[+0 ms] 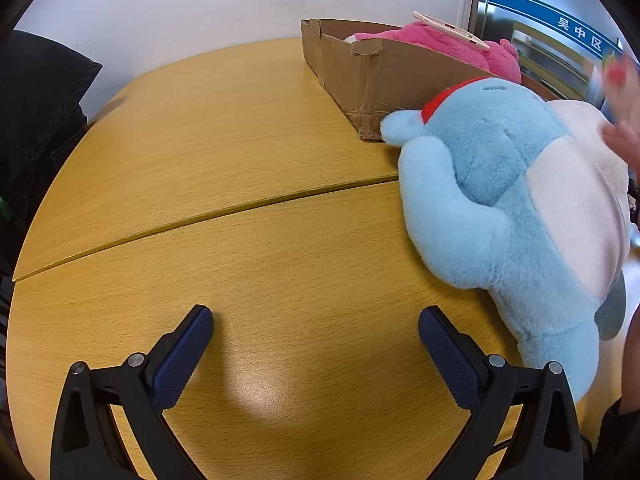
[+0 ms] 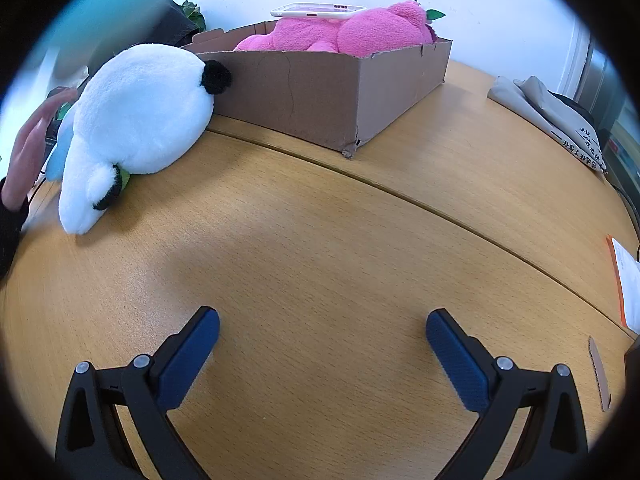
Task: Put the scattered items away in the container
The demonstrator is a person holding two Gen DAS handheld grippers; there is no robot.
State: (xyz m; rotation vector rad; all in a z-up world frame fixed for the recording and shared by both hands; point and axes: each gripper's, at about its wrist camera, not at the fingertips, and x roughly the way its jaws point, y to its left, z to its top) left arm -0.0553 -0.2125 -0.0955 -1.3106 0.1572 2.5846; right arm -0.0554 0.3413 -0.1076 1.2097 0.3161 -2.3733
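Both the left gripper [image 1: 316, 354] and right gripper [image 2: 322, 356] hover over the counter [image 1: 240, 168] with fingers apart, holding nothing. The blue toy [image 1: 500, 216] lies outside, touching the box [image 1: 360, 76]. With 1 pink toy [image 2: 344, 30] and a phone [image 2: 316, 10] inside already, stuffing it in could topple the phone.

Left gripper [image 1: 316, 324] gapes wide, empty; right gripper [image 2: 323, 326] likewise; bare hand [image 2: 26, 160] raised.

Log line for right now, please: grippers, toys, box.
left gripper open, empty | right gripper open, empty | blue plush, white plush on table beside box | pink plush in box
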